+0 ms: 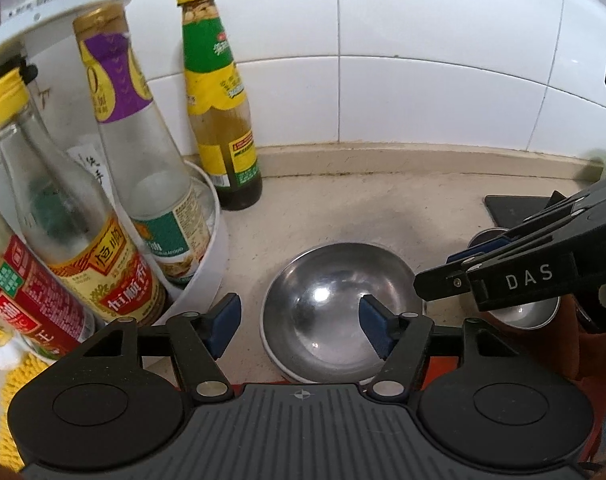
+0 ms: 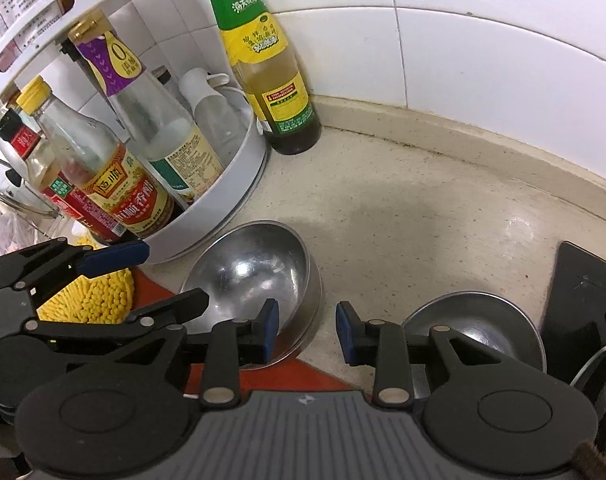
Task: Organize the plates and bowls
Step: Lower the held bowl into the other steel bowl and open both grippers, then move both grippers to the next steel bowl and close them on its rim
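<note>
1. Barely begun: large steel bowl (image 1: pixel 335 304) resting on a white dish near the counter's front edge, beside the bottle rack (image 1: pixel 199 264).
2. Smaller steel bowl (image 2: pixel 475 332) apart, by the hob corner.
3. Left gripper (image 1: pixel 299 324) spread wide, empty.
4. Right gripper (image 2: pixel 307 330) parted, holding nothing.
5. Stacking still undone.

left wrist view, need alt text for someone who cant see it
Open left tongs hover above a large shiny steel bowl on a beige speckled counter. A white round rack of sauce bottles stands left; the right tongs reach in over a smaller steel bowl.
</note>
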Motion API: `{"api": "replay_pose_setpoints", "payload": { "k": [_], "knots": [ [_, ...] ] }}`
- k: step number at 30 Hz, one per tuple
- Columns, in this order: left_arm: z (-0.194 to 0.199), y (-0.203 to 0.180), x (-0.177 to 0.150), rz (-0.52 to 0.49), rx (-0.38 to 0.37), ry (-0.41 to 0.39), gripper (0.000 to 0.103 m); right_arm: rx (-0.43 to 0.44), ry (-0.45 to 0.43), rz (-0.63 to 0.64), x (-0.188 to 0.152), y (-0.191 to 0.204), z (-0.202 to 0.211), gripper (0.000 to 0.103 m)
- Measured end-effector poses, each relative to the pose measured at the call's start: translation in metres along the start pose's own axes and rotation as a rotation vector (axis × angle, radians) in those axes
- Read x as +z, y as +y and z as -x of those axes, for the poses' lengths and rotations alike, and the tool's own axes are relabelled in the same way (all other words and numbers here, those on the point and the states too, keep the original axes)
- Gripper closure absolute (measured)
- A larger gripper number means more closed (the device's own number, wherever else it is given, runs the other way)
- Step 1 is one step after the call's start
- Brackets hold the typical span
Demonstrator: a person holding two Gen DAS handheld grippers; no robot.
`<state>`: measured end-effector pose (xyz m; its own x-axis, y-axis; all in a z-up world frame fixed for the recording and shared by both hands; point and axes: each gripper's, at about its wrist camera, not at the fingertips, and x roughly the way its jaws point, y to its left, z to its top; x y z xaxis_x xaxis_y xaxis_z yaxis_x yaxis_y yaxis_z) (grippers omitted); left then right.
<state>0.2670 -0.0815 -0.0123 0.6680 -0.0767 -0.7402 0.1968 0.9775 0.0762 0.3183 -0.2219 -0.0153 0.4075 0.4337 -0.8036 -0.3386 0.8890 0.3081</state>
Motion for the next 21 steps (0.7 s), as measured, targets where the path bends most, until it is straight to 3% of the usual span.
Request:
{"api": "replay_pose_setpoints", "payload": {
  "k": [21],
  "knots": [
    [-0.003,-0.030,0.001,-0.074,-0.069,-0.006,0.028,-0.022,-0.038,-0.066,-0.016,-0.022,0.026,0.074]
  ]
}}
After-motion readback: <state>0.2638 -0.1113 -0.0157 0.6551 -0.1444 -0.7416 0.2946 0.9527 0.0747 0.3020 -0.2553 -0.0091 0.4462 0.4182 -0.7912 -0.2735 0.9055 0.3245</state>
